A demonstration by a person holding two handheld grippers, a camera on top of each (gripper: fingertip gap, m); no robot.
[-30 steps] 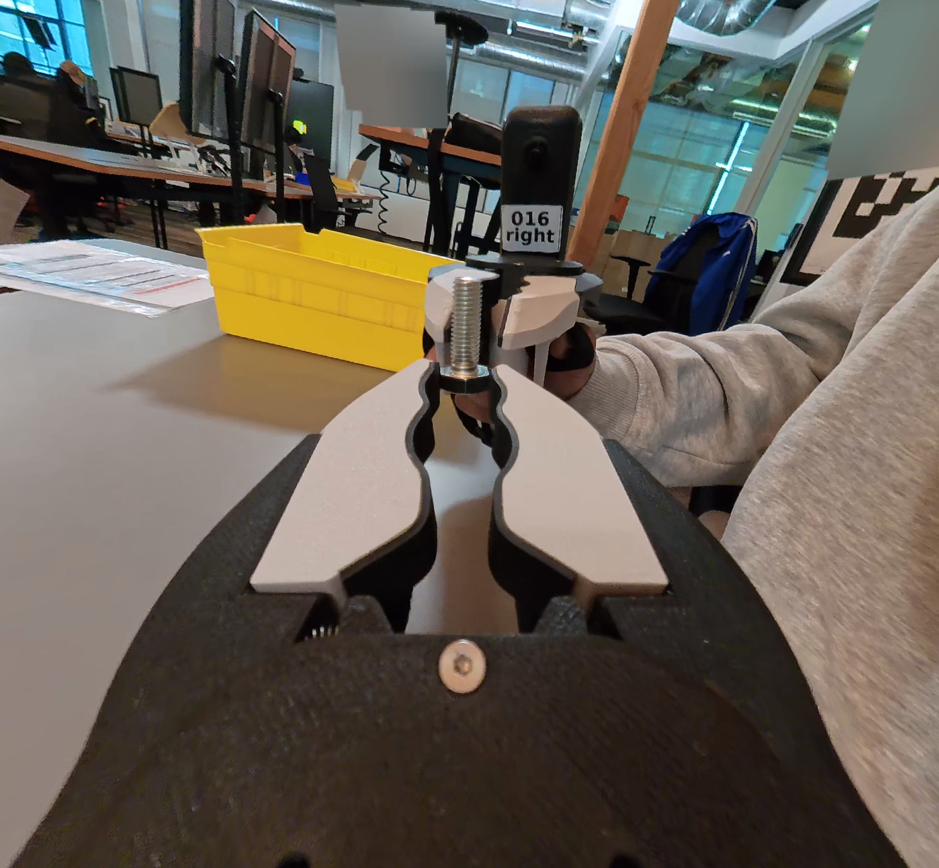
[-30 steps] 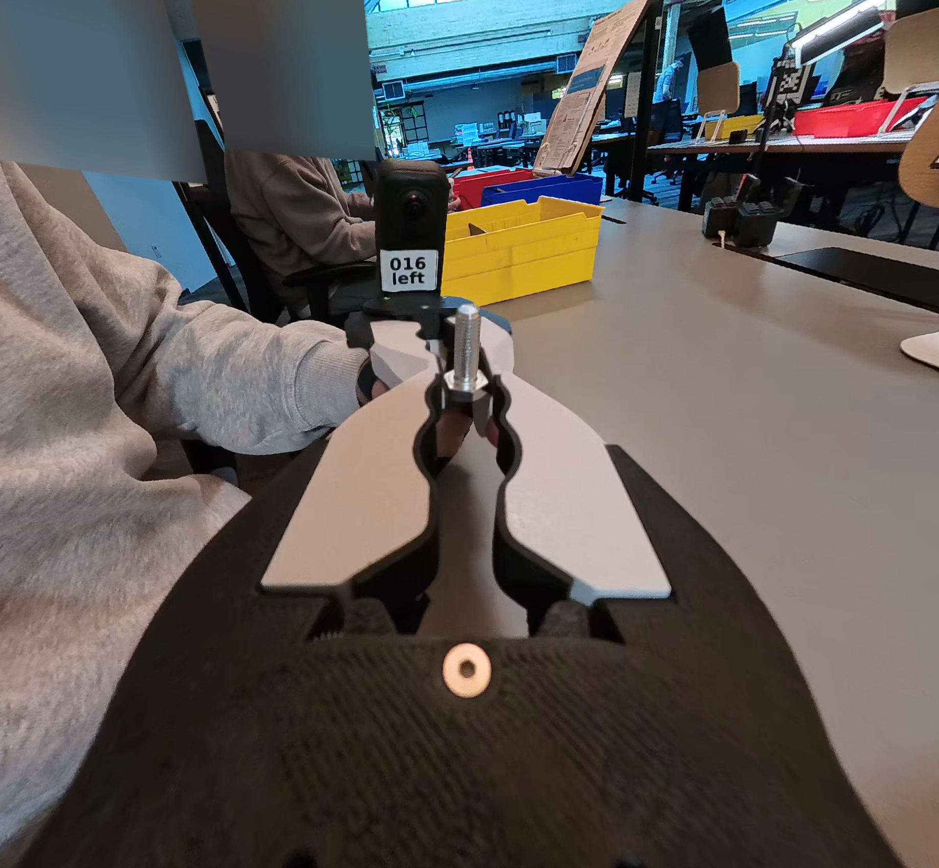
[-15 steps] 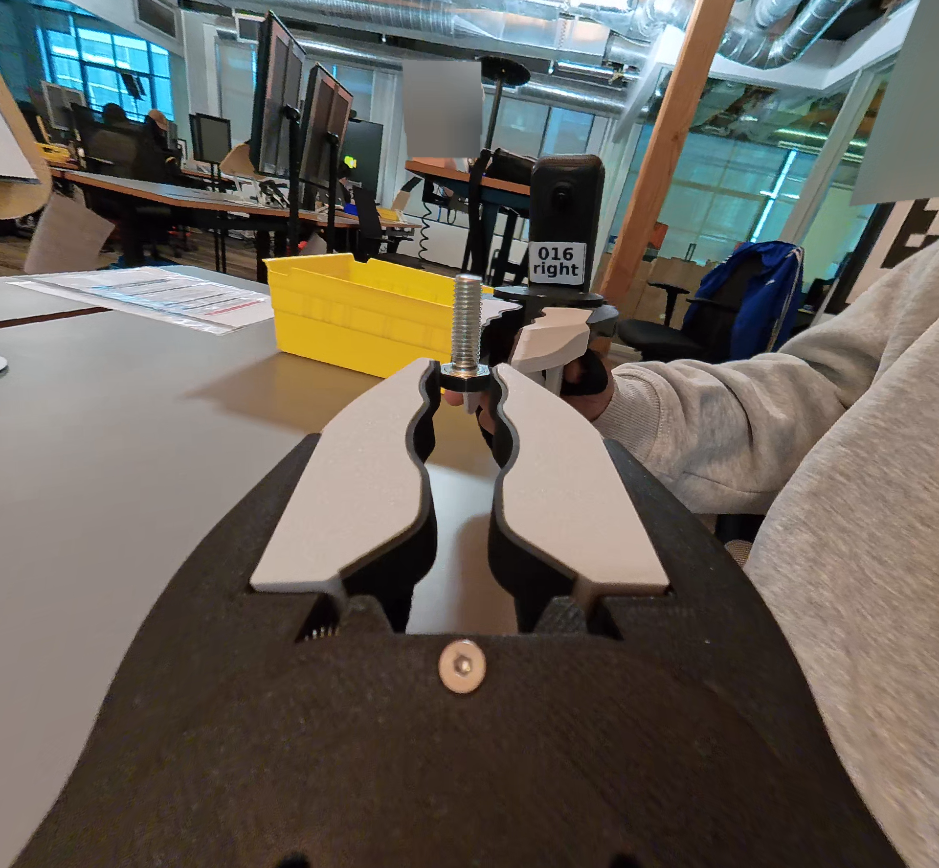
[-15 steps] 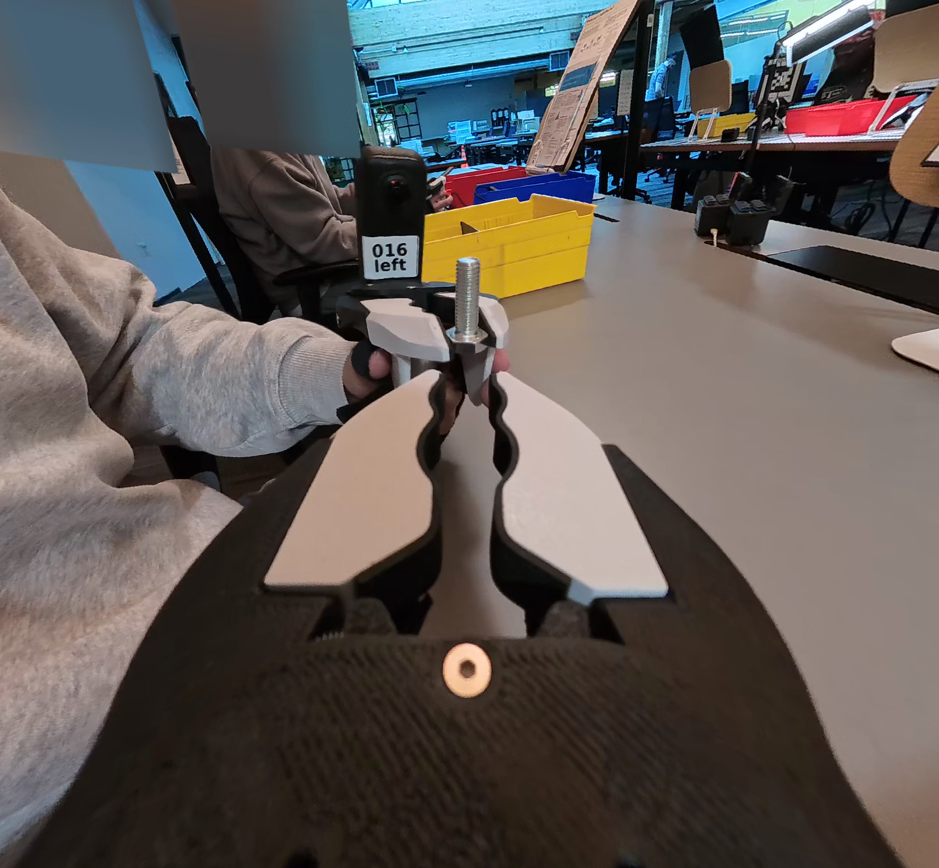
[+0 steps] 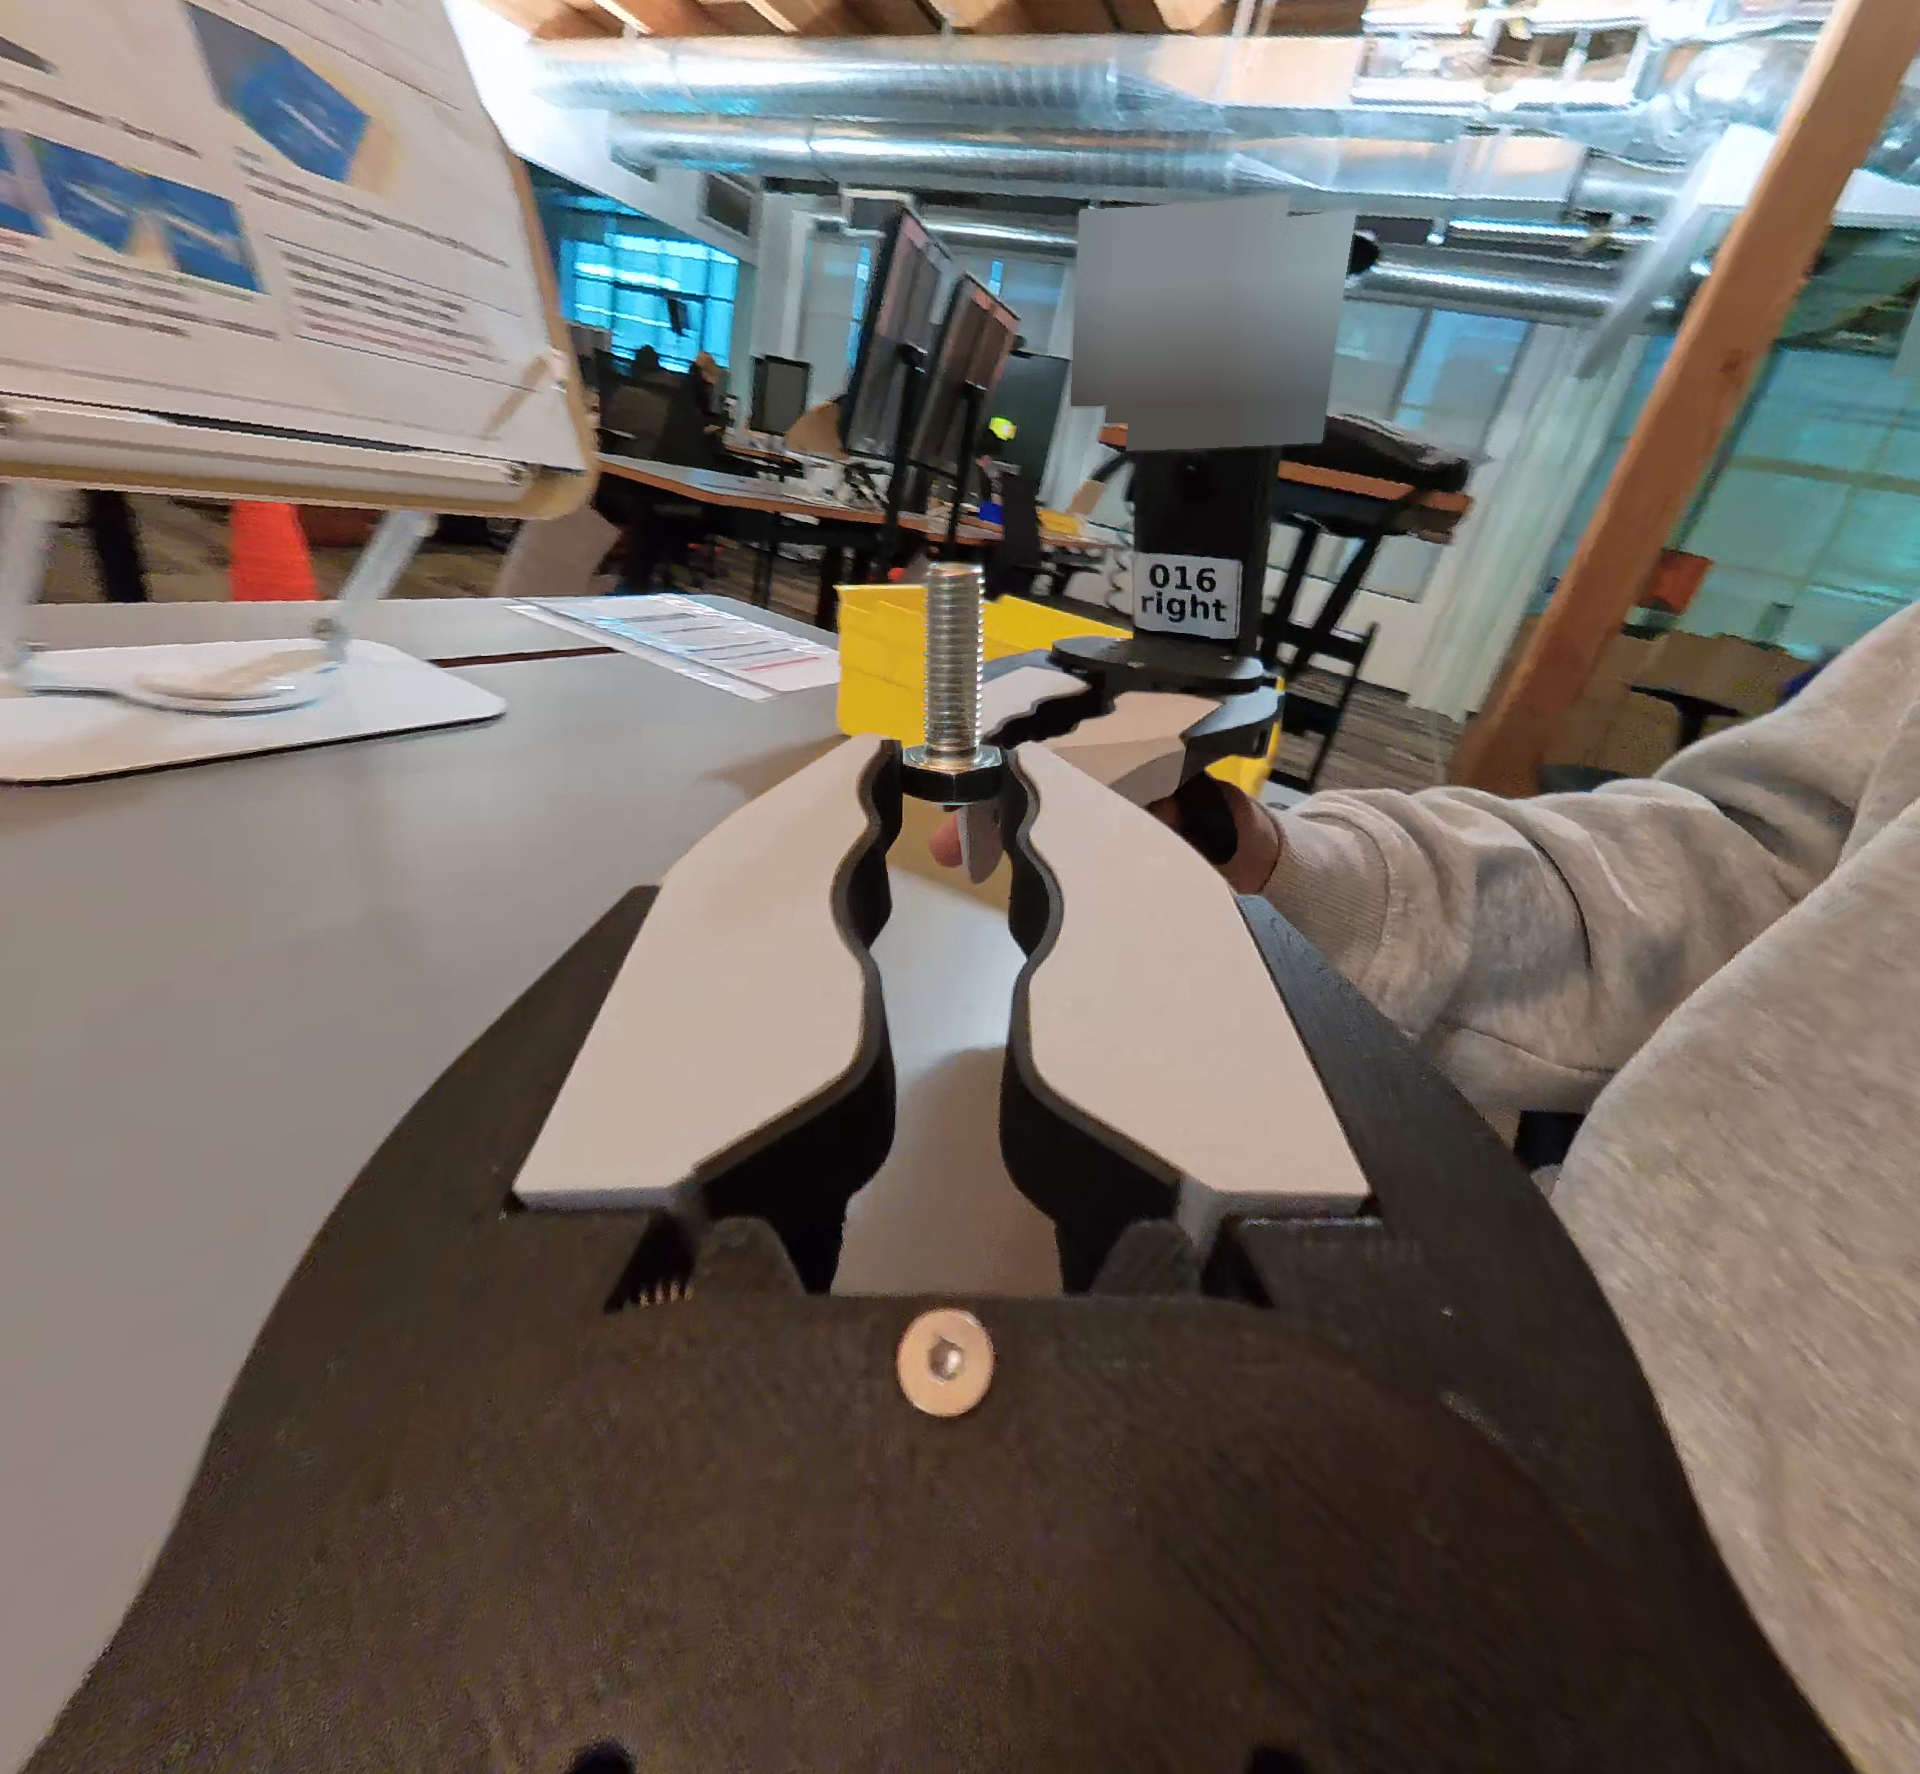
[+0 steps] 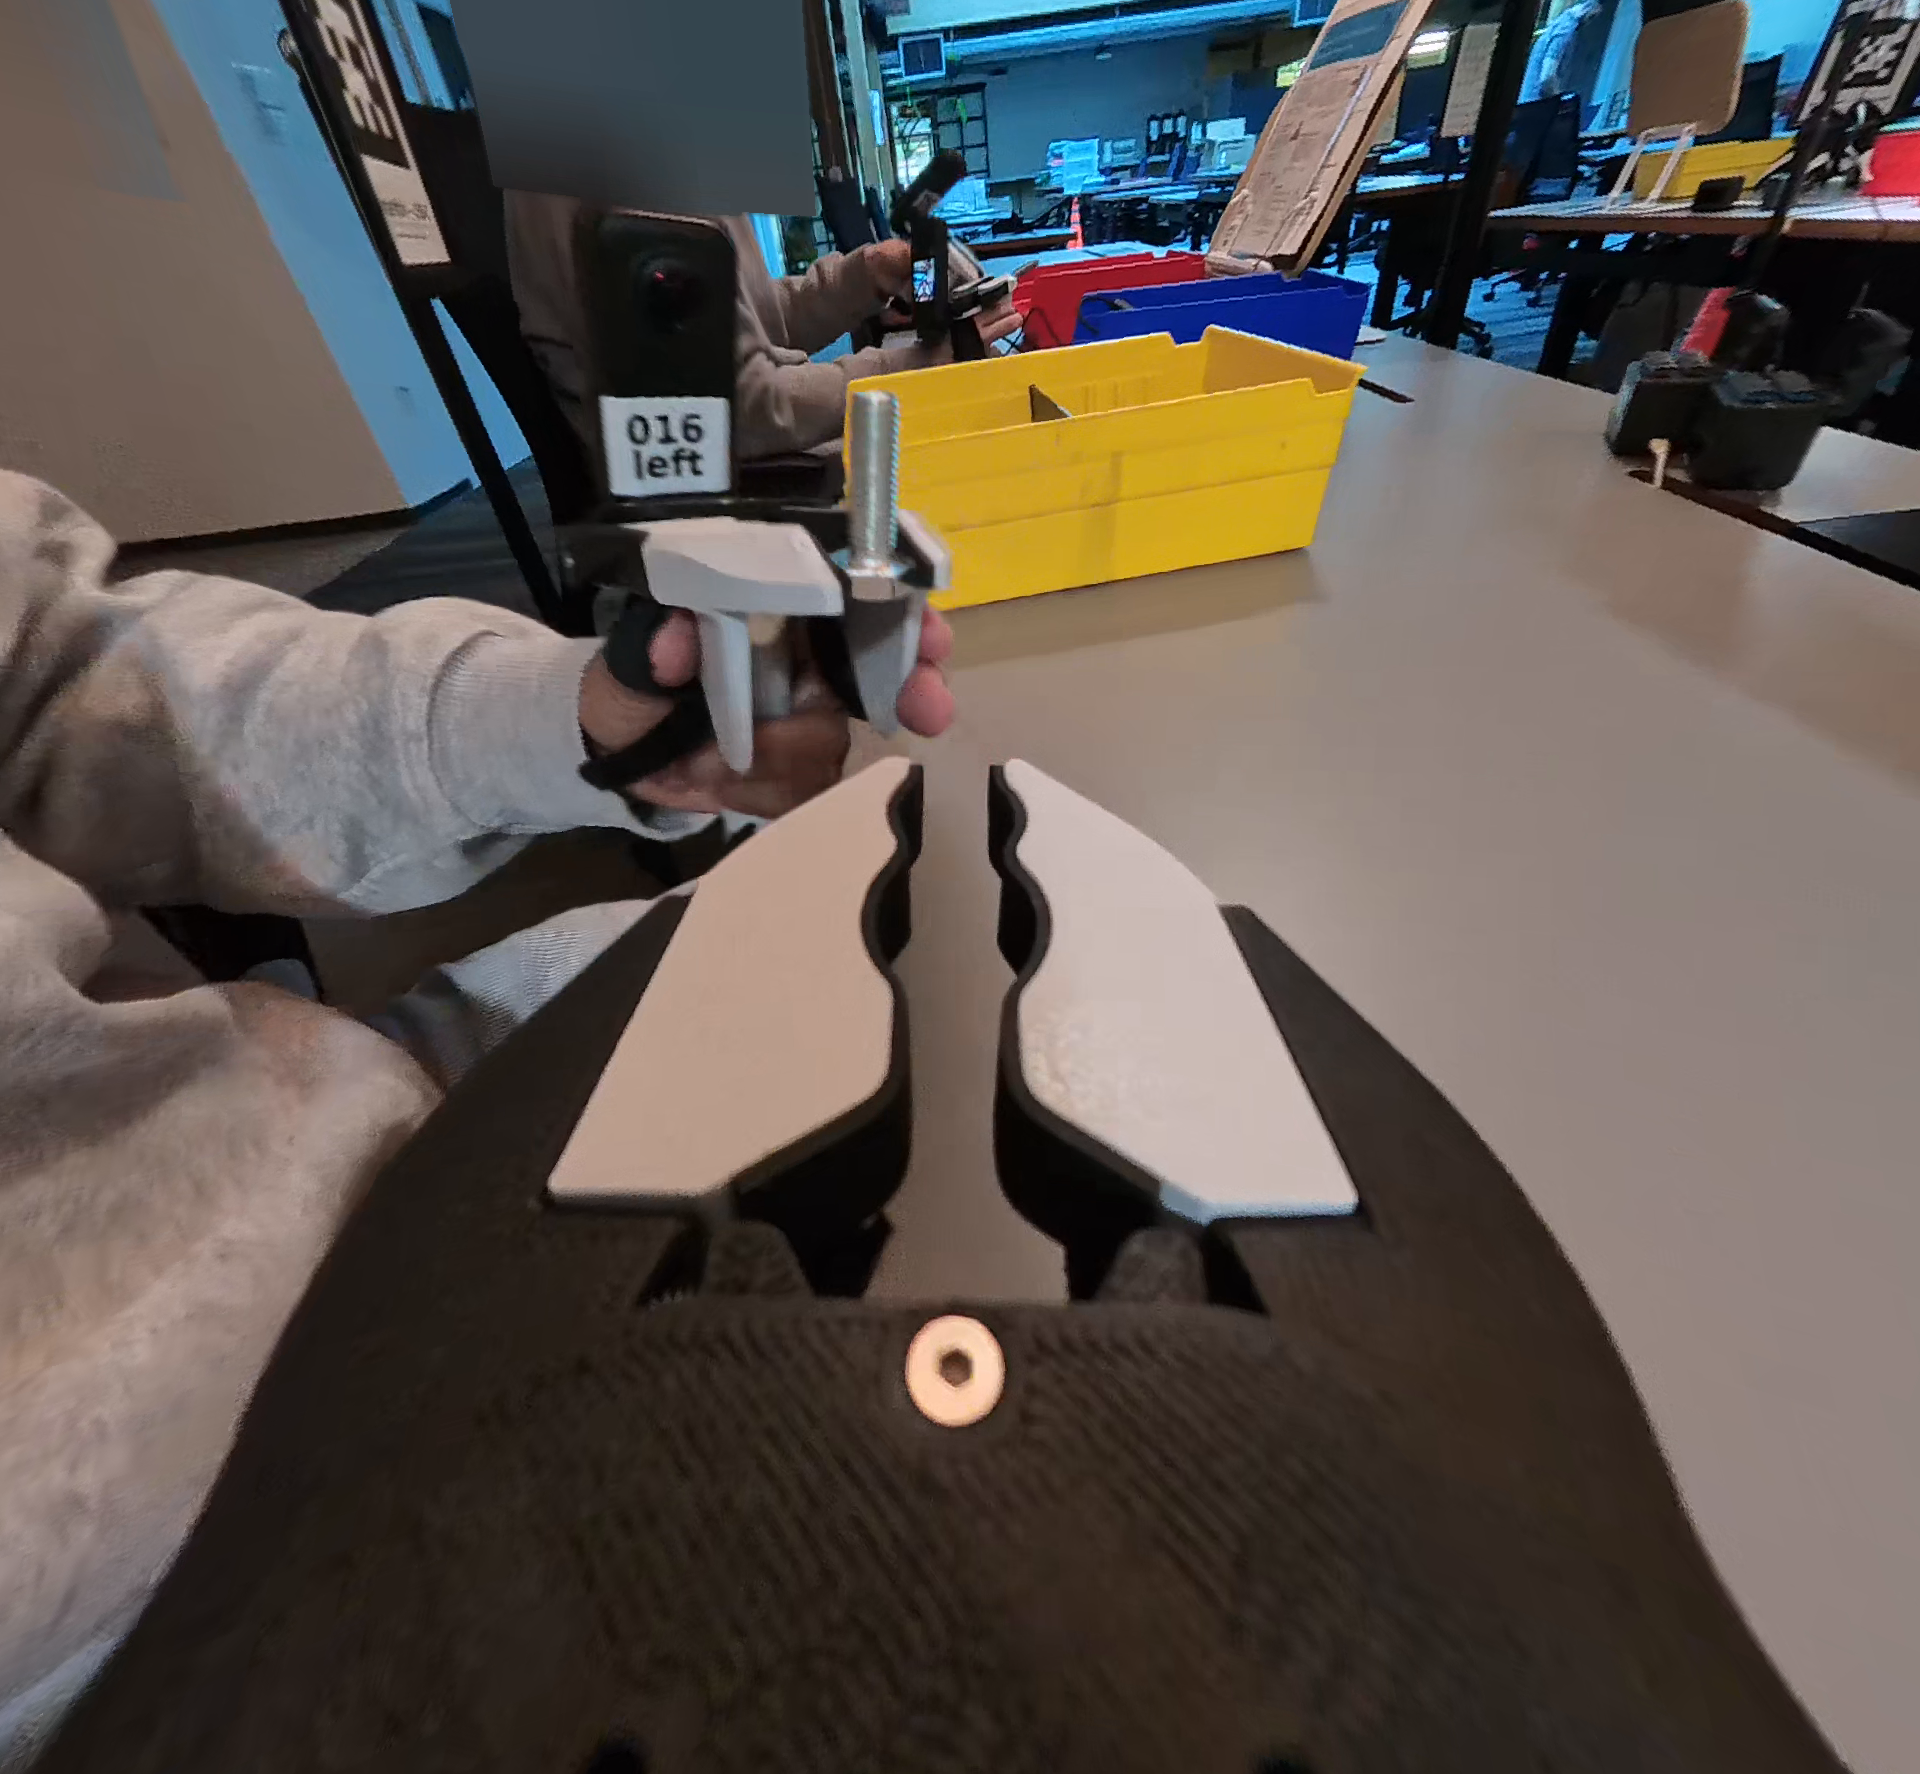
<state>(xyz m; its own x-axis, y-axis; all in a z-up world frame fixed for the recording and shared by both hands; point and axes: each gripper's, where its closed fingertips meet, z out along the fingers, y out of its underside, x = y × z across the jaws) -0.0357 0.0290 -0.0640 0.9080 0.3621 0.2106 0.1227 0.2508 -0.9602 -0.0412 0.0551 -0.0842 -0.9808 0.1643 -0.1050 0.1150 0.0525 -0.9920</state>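
Observation:
My left gripper point(image 5: 951, 789) is shut on a silver bolt point(image 5: 954, 664), gripping it at the hex nut point(image 5: 951, 770) near its lower end. The bolt stands upright above the fingertips. My right gripper point(image 6: 953, 779) is empty, with a narrow gap between its fingers, low over the grey table point(image 6: 1455, 789). In the right wrist view the left gripper point(image 6: 883, 581) and its bolt point(image 6: 875, 467) are ahead and to the left, clear of my right fingertips. In the left wrist view the right gripper point(image 5: 1101, 737) shows just behind and right of the bolt.
A yellow bin point(image 6: 1122, 498) stands on the table behind the grippers and also shows in the left wrist view point(image 5: 873, 675). Red point(image 6: 1101, 280) and blue point(image 6: 1226, 311) bins lie farther back. A poster board on a stand point(image 5: 260, 166) is at the left. Another person point(image 6: 810, 322) sits beyond. There is about 4 centimeters between the tips of the two grippers.
The two grippers, which met at the bolt, have come apart. The bolt stayed in the left gripper. The right gripper has drawn back empty and its fingers are closer together.

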